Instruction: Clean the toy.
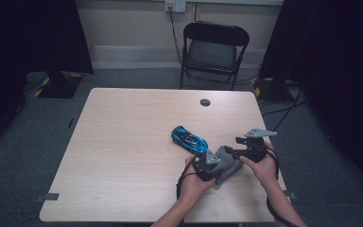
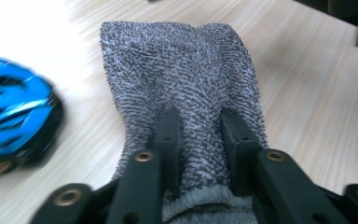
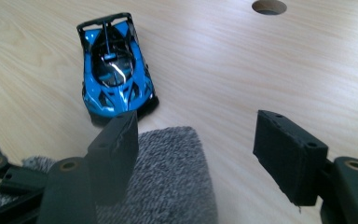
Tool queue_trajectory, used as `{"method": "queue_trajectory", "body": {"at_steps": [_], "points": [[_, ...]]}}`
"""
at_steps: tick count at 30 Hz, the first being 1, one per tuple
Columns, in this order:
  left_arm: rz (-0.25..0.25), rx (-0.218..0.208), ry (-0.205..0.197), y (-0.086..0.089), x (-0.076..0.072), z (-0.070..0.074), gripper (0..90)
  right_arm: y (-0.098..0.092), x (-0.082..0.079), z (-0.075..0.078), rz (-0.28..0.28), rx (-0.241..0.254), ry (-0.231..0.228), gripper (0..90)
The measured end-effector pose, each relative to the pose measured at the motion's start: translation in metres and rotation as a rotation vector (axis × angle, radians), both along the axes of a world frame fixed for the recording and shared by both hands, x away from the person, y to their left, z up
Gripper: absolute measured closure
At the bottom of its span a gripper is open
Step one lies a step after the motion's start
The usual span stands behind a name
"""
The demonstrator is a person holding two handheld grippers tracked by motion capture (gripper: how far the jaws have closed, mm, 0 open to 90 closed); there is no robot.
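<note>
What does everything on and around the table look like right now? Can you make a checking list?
Surface: pale wood table, round hole near the far edge.
Job's things: grey sock lying flat; blue toy car just beyond it.
Clutter: nothing seen.
Grippers: left gripper with its jaws on either side of the sock's cuff end; right gripper wide open above the sock's other end.
Cables: black cable looping from the left gripper; more on the floor.
Surroundings: black folding chair, dark curtains, grey carpet.
</note>
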State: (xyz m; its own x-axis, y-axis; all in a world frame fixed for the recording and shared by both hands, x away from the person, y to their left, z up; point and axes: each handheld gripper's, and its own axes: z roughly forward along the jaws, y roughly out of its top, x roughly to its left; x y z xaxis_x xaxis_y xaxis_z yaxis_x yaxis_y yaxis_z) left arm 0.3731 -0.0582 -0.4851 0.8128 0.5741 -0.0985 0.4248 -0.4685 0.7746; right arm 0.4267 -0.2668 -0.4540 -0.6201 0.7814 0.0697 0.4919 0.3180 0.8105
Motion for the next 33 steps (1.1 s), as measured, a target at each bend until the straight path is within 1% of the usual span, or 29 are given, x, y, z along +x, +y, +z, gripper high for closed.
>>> {"method": "queue_trajectory", "body": {"at_steps": [1, 2, 3, 4, 5, 6, 7, 8, 9, 11, 12, 13, 14, 15, 16, 17, 18, 19, 20, 21, 22, 23, 24, 25, 26, 28, 31, 33], "points": [[-0.007, 0.0, -0.011, -0.001, -0.001, 0.001, 63.1, -0.002, -0.002, -0.001, -0.001, -0.001, 0.002, 30.8], [-0.011, -0.009, -0.02, -0.001, -0.001, 0.001, 57.1, -0.004, -0.005, -0.003, -0.005, 0.002, 0.008, 30.9], [-0.019, -0.013, -0.029, 0.001, -0.001, 0.003, 47.6, -0.006, -0.009, -0.006, -0.001, 0.002, 0.019, 31.3], [-0.024, -0.016, -0.03, 0.002, -0.002, 0.004, 47.6, -0.006, -0.009, -0.006, -0.001, 0.002, 0.019, 31.3], [-0.031, -0.019, -0.034, 0.005, -0.003, 0.007, 42.4, -0.007, -0.013, -0.009, 0.003, -0.012, 0.025, 31.5], [-0.03, -0.034, -0.034, 0.009, -0.004, 0.01, 39.8, -0.007, -0.017, -0.011, 0.003, -0.013, 0.029, 31.9], [-0.026, -0.039, -0.026, 0.013, -0.005, 0.012, 39.8, -0.007, -0.017, -0.011, 0.003, -0.013, 0.029, 31.9], [-0.025, -0.054, -0.025, 0.018, -0.005, 0.015, 37.5, -0.008, -0.019, -0.013, 0.006, -0.014, 0.029, 32.4], [-0.023, -0.06, -0.028, 0.023, -0.005, 0.019, 36.4, -0.009, -0.025, -0.015, 0.006, -0.017, 0.036, 33.0], [-0.015, -0.057, -0.026, 0.033, -0.004, 0.024, 35.9, -0.009, -0.027, -0.016, 0.004, -0.017, 0.037, 33.6], [-0.011, -0.064, -0.024, 0.037, -0.002, 0.027, 37.7, -0.01, -0.029, -0.017, 0.003, -0.015, 0.04, 33.7], [-0.004, -0.059, -0.026, 0.041, 0.001, 0.028, 39.9, -0.011, -0.032, -0.017, 0.002, -0.016, 0.04, 34.0], [0.012, -0.048, -0.029, 0.046, 0.005, 0.028, 39.9, -0.012, -0.033, -0.018, -0.001, -0.015, 0.042, 34.2], [0.029, -0.051, -0.018, 0.049, 0.009, 0.027, 41.1, -0.013, -0.035, -0.018, -0.007, -0.012, 0.046, 34.4], [0.04, -0.046, -0.006, 0.052, 0.014, 0.024, 45.3, -0.015, -0.037, -0.018, -0.008, -0.008, 0.046, 35.3], [0.055, -0.027, 0.0, 0.054, 0.017, 0.022, 46.6, -0.016, -0.042, -0.016, -0.004, -0.008, 0.05, 35.7], [0.055, -0.012, 0.009, 0.055, 0.019, 0.02, 46.6, -0.016, -0.042, -0.016, -0.004, -0.008, 0.05, 35.7], [0.054, 0.002, 0.028, 0.055, 0.021, 0.017, 50.7, -0.017, -0.043, -0.016, -0.003, -0.014, 0.05, 36.2], [0.06, 0.013, 0.037, 0.054, 0.022, 0.013, 50.7, -0.017, -0.045, -0.015, 0.002, -0.02, 0.048, 36.6], [0.042, 0.029, 0.047, 0.051, 0.023, 0.008, 51.0, -0.017, -0.047, -0.015, 0.004, -0.026, 0.05, 36.6], [0.028, 0.029, 0.058, 0.048, 0.021, 0.005, 55.6, -0.018, -0.047, -0.017, 0.006, -0.033, 0.058, 36.7], [0.021, 0.027, 0.064, 0.046, 0.02, 0.004, 55.6, -0.018, -0.047, -0.017, 0.006, -0.033, 0.058, 36.7], [-0.002, 0.027, 0.064, 0.042, 0.016, 0.002, 55.9, -0.018, -0.046, -0.018, 0.009, -0.034, 0.062, 36.7], [-0.021, 0.028, 0.075, 0.037, 0.012, 0.001, 57.6, -0.017, -0.045, -0.02, 0.007, -0.044, 0.07, 36.8], [-0.03, 0.025, 0.077, 0.034, 0.01, 0.001, 58.3, -0.018, -0.04, -0.024, 0.004, -0.071, 0.079, 36.7], [-0.061, 0.016, 0.091, 0.027, 0.003, 0.001, 59.4, -0.018, -0.038, -0.025, 0.003, -0.075, 0.082, 36.7], [-0.117, 0.003, 0.089, 0.013, -0.006, 0.002, 60.2, -0.021, -0.025, -0.029, -0.019, -0.086, 0.091, 36.7], [-0.127, -0.008, 0.079, 0.007, -0.008, 0.003, 57.4, -0.022, -0.016, -0.029, -0.054, -0.086, 0.101, 36.2]]}}
